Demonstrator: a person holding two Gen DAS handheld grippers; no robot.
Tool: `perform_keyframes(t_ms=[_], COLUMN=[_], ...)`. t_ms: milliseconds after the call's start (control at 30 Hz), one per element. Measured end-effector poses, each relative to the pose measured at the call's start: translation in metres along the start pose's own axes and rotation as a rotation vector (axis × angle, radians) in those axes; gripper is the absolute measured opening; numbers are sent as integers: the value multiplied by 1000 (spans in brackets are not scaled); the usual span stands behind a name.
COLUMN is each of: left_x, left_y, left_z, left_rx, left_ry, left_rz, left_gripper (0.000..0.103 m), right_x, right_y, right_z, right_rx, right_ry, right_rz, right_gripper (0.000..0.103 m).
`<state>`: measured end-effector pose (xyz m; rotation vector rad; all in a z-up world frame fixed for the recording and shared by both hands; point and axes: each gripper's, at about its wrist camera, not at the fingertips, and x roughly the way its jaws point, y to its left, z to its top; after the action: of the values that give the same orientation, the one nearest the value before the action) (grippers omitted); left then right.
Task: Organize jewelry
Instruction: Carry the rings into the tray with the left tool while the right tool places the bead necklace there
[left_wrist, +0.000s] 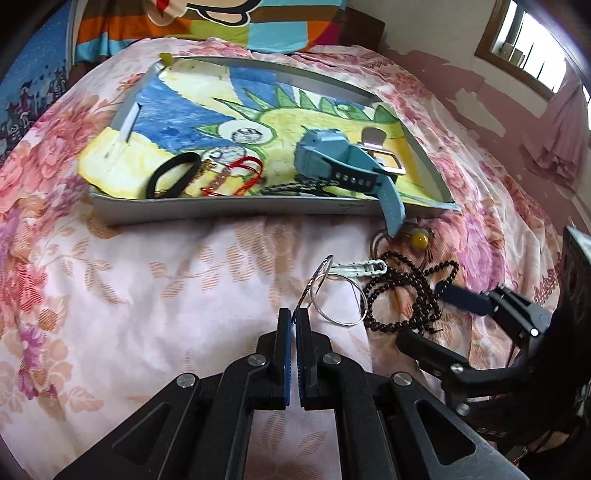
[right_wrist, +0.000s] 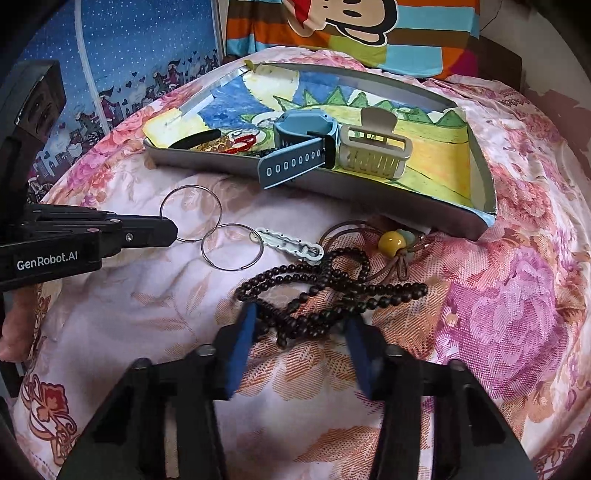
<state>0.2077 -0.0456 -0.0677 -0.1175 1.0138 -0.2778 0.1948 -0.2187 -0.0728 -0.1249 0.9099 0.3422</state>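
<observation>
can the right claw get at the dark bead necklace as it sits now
Probably yes: the right claw already straddles the dark bead necklace on the bedspread, nothing lying over it; the left claw is off aside on a silver ring.

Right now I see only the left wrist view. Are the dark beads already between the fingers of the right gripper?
Observer: Yes. The right gripper is open, with one finger on each side of the dark bead necklace, not squeezing it.
Operator: What is half hidden behind the blue watch in the tray?
Observer: A cream hair claw, lying beside the watch inside the tray.
Operator: Does my left gripper hold both rings?
Observer: No, only one ring. The second ring lies flat on the bedspread, overlapping the first.
</observation>
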Motion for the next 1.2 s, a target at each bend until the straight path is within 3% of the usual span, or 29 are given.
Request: perform_keyframes(t_ms=[67, 167, 467, 767, 1033, 1200], left_x=[-2, -3, -15, -43, -66, -70], left_y=[1, 1, -2, -7, -8, -4], left_z=[0, 1, 3, 19, 45, 62], left_rx=[-1, 2, 9, 16, 12, 1], left_ry=[-4, -8, -42, -129, -260, -352], left_rz=[1, 0, -16, -40, -53, -6], left_gripper=[3, 3, 3, 3, 3, 3], right_x=[-1, -2, -45, -81, -82, -57], right_y=[-1, -2, -4, -17, -29, -35], right_z=[0, 1, 11, 33, 66, 85], right_rx=[2, 10, 22, 70, 138, 161], right_ry=[-3, -2, -135, -316, -466, -450], right_rz=[7, 28, 51, 7, -84, -75], right_gripper=[16, 11, 10, 10, 10, 10])
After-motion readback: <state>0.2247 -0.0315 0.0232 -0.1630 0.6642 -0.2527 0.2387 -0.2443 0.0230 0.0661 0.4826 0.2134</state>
